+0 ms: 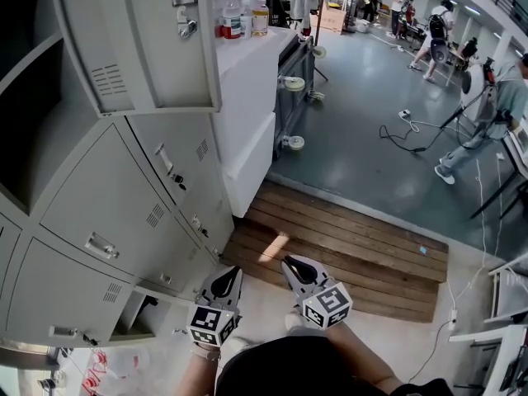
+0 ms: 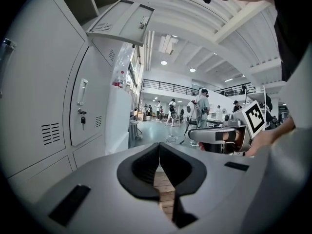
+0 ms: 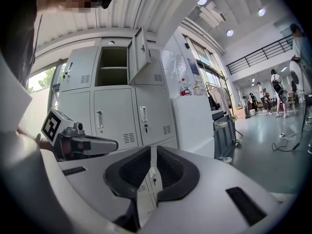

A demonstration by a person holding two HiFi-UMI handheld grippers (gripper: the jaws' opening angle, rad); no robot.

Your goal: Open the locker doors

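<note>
Upper locker door (image 3: pixel 139 52) hangs open, most closed doors (image 1: pixel 107 213) below it unopened; left gripper (image 1: pixel 227 277) pinched together, right gripper (image 1: pixel 295 266) a slit apart, both empty.

So the lockers (image 1: pixel 124 213) run along my left. A cabinet (image 1: pixel 247 97) stands just past their far end with bottles (image 1: pixel 243 16) on top, and wooden decking (image 1: pixel 346 246) lies on the floor (image 1: pixel 363 155) to their right.

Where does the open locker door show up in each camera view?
Head view: open locker door, top left.
Left gripper view: top, left of centre.
Right gripper view: upper middle, beside its open compartment.
Shared landmark: bottles on the white cabinet.
</note>
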